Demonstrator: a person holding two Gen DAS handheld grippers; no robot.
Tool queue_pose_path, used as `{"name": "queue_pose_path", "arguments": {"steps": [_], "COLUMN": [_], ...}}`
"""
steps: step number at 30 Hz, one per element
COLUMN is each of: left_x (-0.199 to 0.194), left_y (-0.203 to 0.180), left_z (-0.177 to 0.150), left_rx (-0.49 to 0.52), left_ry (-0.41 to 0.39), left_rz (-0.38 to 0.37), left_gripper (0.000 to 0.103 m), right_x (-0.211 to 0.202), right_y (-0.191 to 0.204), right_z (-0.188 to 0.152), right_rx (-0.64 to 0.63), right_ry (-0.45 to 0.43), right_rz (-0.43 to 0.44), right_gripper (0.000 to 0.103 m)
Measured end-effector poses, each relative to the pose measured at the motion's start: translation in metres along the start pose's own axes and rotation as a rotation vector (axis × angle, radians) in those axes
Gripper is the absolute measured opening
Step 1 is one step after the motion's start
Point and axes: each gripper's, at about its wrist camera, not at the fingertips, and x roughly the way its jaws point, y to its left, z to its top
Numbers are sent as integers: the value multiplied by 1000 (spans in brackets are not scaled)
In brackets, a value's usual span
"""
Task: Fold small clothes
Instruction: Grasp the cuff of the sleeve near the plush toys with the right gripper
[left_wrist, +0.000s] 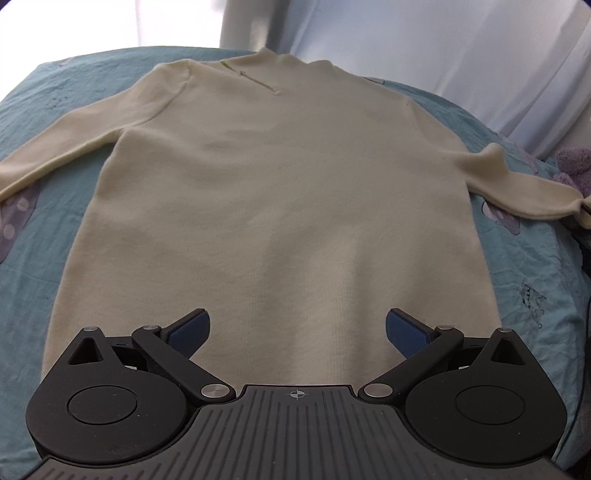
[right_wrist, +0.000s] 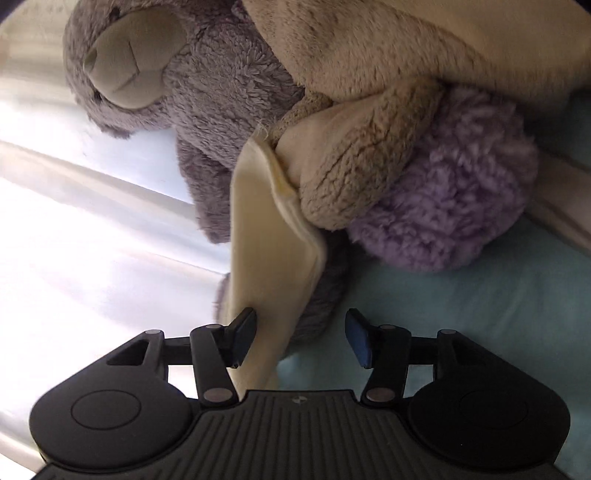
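A cream knit sweater (left_wrist: 273, 177) lies flat and face-up on a bed covered with a wrinkled teal sheet (left_wrist: 535, 266), hem toward the camera, high collar away, both sleeves spread sideways. The fabric is fine-ribbed and soft, with a short diagonal seam below the collar. The left gripper (left_wrist: 297, 330) hovers over the hem, its blue-padded fingers set wide apart with nothing between them.

The right wrist view shows what the left view only hints at beyond the right sleeve end: a plush toy (right_wrist: 207, 92) with grey-lilac fleece, a beige snout and a curly purple tuft. The cream sleeve cuff (right_wrist: 269, 266) stands against the toy. The right gripper (right_wrist: 301, 339) is spread open; its left pad touches the cuff, the other pad stands apart from it, so the fabric is not clamped. Bright pale curtains (right_wrist: 74, 240) fill the background.
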Motion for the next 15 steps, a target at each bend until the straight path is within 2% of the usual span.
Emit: {"name": "queue_pose_path", "arguments": {"steps": [2, 5, 6, 7, 8, 9, 10, 12, 15], "left_x": [0, 0, 0, -1, -2, -3, -4, -6, -8], "left_y": [0, 0, 0, 1, 2, 4, 5, 10, 18], "left_z": [1, 4, 5, 7, 8, 10, 11, 14, 21], "left_rx": [-11, 3, 4, 3, 2, 4, 6, 6, 3], "left_ry": [3, -3, -9, -15, -21, -28, -37, -52, -68], "left_rz": [-16, -11, -8, -10, -13, -15, -16, -15, -10], "left_gripper": [103, 103, 103, 103, 103, 103, 103, 102, 101], "right_x": [-1, 8, 10, 11, 11, 12, 13, 15, 1], "right_y": [0, 4, 5, 7, 9, 14, 21, 45, 103], "right_z": [-2, -1, 0, 0, 0, 0, -1, 2, -22], "right_rx": [-9, -24, -18, -14, -17, -29, -53, -138, -406], "right_ry": [-2, 11, 7, 5, 2, -1, -8, -20, -73], "right_rz": [41, 20, 17, 17, 19, 12, 7, -41, -67], "right_gripper": [53, 50, 38, 31, 18, 11, 11, 10, 10]}}
